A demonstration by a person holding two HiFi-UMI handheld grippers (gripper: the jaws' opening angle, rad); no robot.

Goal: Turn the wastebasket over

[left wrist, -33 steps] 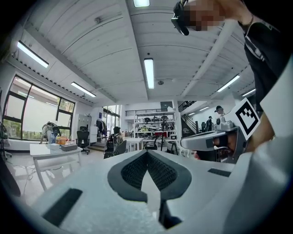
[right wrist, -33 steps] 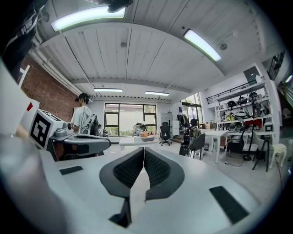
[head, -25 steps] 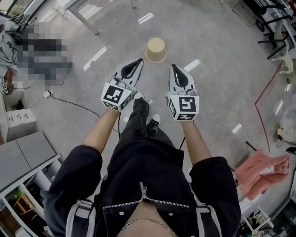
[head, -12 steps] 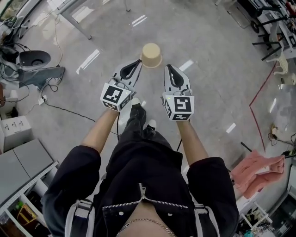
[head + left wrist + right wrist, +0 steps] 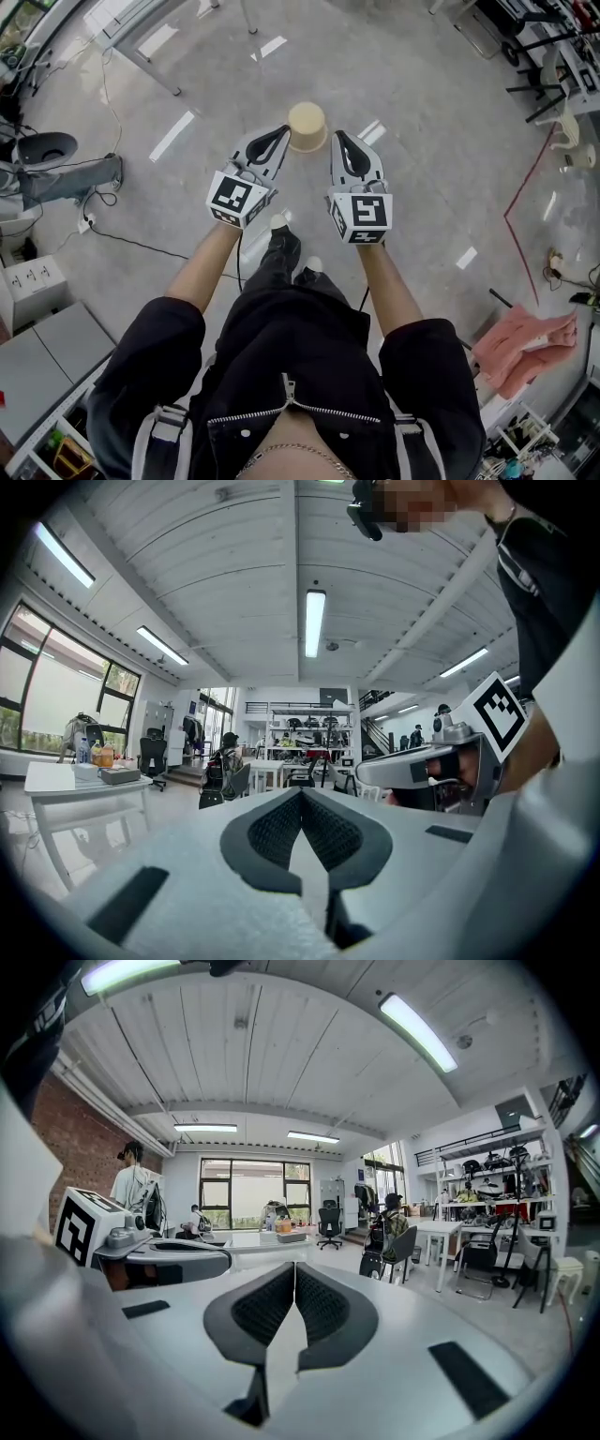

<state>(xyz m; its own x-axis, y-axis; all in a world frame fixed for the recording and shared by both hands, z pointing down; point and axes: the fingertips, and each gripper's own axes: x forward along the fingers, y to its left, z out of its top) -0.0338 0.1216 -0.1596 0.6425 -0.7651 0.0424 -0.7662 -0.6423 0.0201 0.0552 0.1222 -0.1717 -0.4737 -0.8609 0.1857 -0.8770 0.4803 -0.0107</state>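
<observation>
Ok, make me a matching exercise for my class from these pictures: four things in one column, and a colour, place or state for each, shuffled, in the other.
Column one
1. wastebasket
2. left tool
3. cloth
4. jacket

Column two
A. pink, at the head view's lower right
B. black, with a zip
C. tan, on the floor
D. jaws together, nothing between them

Pairs: 1-C, 2-D, 3-A, 4-B
</observation>
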